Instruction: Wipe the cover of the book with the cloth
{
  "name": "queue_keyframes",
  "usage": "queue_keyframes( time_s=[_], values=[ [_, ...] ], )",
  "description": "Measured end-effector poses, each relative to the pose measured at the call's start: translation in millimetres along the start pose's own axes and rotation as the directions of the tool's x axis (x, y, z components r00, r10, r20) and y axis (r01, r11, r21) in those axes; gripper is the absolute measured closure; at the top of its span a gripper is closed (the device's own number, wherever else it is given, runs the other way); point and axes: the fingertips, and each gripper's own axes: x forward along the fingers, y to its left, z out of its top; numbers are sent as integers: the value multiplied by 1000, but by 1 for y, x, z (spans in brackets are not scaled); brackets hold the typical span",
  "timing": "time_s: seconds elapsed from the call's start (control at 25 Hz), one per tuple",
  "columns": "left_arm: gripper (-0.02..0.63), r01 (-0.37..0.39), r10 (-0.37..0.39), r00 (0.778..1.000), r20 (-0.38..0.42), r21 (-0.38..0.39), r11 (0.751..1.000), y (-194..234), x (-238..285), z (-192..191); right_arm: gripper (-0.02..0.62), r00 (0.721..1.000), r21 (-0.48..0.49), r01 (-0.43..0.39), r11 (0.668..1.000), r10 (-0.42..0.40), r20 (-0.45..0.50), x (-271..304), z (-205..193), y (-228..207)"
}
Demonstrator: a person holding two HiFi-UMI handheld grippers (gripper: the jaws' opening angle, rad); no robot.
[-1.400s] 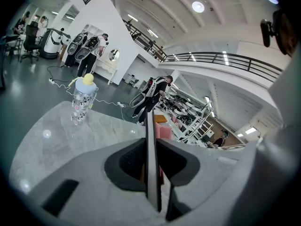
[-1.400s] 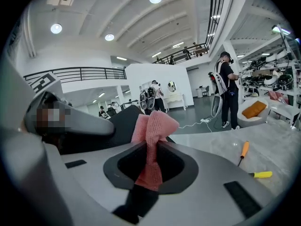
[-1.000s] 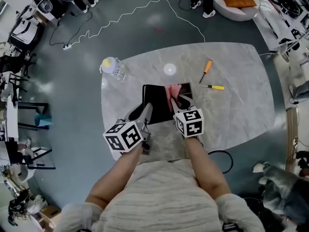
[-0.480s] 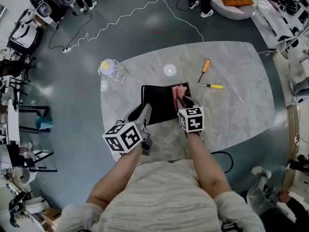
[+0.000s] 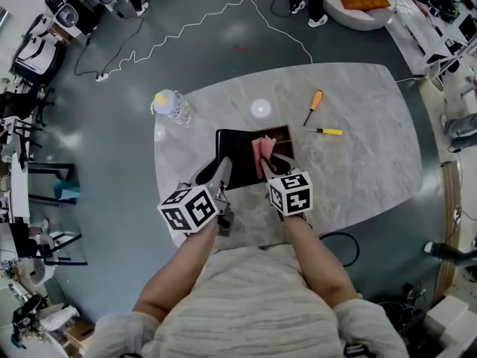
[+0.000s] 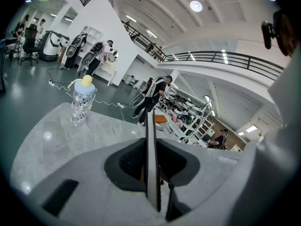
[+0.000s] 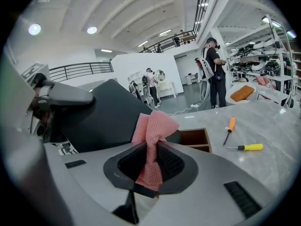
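A black book [image 5: 237,154] lies on the marble table [image 5: 358,162] in front of me. My left gripper [image 5: 216,174] is shut on its near left edge; in the left gripper view that thin edge [image 6: 151,145] stands between the pads of the left gripper [image 6: 151,173]. My right gripper [image 5: 270,165] is shut on a pink cloth [image 5: 261,151], whose free end rests on the cover's right half. In the right gripper view the cloth [image 7: 153,131] bunches out of the right gripper [image 7: 151,166], with the black cover [image 7: 108,119] sloping up behind it.
A clear bottle with a yellow cap [image 5: 173,107] stands at the table's far left corner. An orange-handled screwdriver [image 5: 317,104] and a yellow-handled one [image 5: 330,132] lie right of the book. A brown boxlike part [image 7: 195,138] shows at the book's far right. People stand beyond.
The right gripper carried the cloth to the right across the cover, then back left and a little nearer to me. The left gripper and the book have stayed put.
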Motion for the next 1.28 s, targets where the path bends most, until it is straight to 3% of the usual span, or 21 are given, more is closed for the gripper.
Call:
queue_keyframes(
  time_s=[0.4, 0.6, 0.92, 1.28],
  values=[
    [531, -15, 15, 1000, 13, -4, 1000, 4, 0, 1, 532, 976, 54, -203, 978, 198, 88, -25, 33, 74],
    [531, -16, 16, 1000, 16, -9, 1000, 5, 1, 3, 532, 962, 111, -259, 960, 245, 121, -30, 41, 93],
    [531, -14, 14, 1000, 9, -11, 1000, 6, 3, 3, 532, 972, 79, -220, 972, 212, 97, -23, 30, 82],
    [531, -11, 11, 1000, 3, -21, 1000, 8, 4, 4, 532, 995, 57, -96, 994, 96, -4, -6, -9, 36]
  ],
)
